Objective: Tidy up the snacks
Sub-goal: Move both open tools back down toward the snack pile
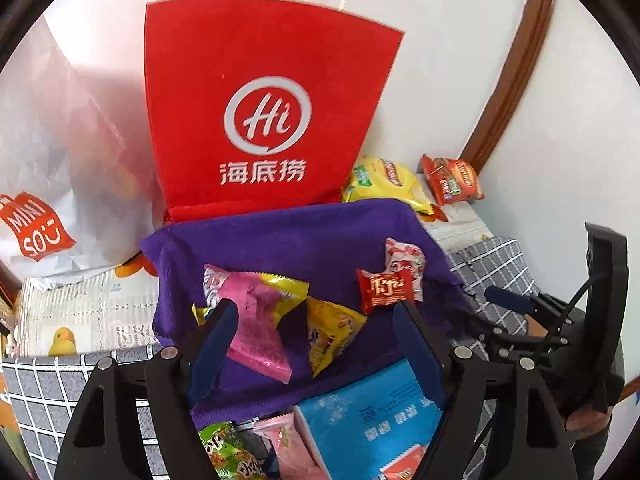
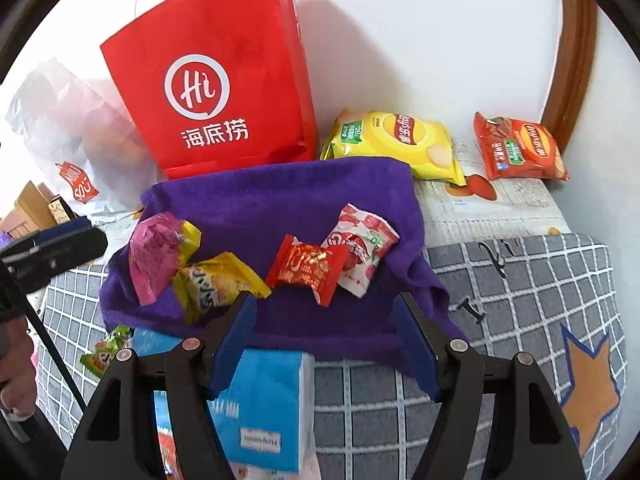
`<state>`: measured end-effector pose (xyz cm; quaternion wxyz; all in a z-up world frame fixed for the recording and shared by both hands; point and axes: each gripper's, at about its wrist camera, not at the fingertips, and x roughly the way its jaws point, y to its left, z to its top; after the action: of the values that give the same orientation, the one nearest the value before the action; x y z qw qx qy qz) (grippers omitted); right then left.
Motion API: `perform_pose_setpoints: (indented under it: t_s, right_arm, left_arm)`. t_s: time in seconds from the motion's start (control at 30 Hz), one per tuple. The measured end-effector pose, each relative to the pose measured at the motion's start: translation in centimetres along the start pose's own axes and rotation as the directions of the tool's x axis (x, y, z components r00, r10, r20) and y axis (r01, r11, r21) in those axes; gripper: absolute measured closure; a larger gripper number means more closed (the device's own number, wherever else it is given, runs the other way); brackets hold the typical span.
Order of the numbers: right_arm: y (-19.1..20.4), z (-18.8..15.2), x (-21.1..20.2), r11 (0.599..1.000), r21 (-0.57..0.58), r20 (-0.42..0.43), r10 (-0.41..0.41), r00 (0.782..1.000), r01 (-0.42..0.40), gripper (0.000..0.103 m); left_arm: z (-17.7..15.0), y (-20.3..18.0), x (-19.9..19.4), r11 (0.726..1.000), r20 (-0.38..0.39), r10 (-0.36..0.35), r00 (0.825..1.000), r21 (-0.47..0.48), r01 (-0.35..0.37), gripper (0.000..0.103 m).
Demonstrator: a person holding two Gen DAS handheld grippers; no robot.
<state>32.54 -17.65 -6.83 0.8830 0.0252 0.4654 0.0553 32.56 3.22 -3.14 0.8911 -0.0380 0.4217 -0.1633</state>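
Hand-held gripper left is seen with jaws apart and nothing pressed between them, above the purple cloth on the bed; the right hand-held gripper is likewise open and empty. Four small snack packets are spread on the cloth. The pink packet lies just ahead of the left fingers, its long axis running away from them, so the left hand is judged nearer.

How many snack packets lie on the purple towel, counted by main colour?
On the purple towel:
Pink packet: 1
Yellow packet: 1
Red packet: 1
White and red packet: 1
Total: 4
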Motion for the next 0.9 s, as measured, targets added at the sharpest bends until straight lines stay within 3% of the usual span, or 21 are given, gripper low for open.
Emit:
perform_pose_setpoints:
  t_s: [0.2,0.37,0.57,0.9]
  right_arm:
    - [-0.8,-1.8,-2.7,0.999,0.043,0.033,-0.018,0.999,0.016,0.033]
    - [-1.5,-3.3,-4.7,0.998,0.015,0.010,-0.059,0.998,0.059,0.033]
    - [-2.6,-5.6,-6.7,0.998,0.024,0.031,-0.063,0.998,0.062,0.033]
    - [-2.1,-10.0,-6.5,1.000,0.009,-0.015,0.010,1.000,-0.010,0.033]
  left_arm:
    - [-0.1,-1.0,-2.1,1.000,0.048,-0.011,0.999,0.006,0.011,0.024]
    - [-0.4,-2.2,-3.7,1.000,0.069,0.009,0.998,0.017,-0.010,0.024]
    - [-2.7,-2.8,-5.6,1.000,0.068,0.012,0.998,0.023,-0.013,0.024]
    - [-6.9,-0.5,-8.2,0.995,0.046,0.095,0.994,-0.041,-0.093,0.024]
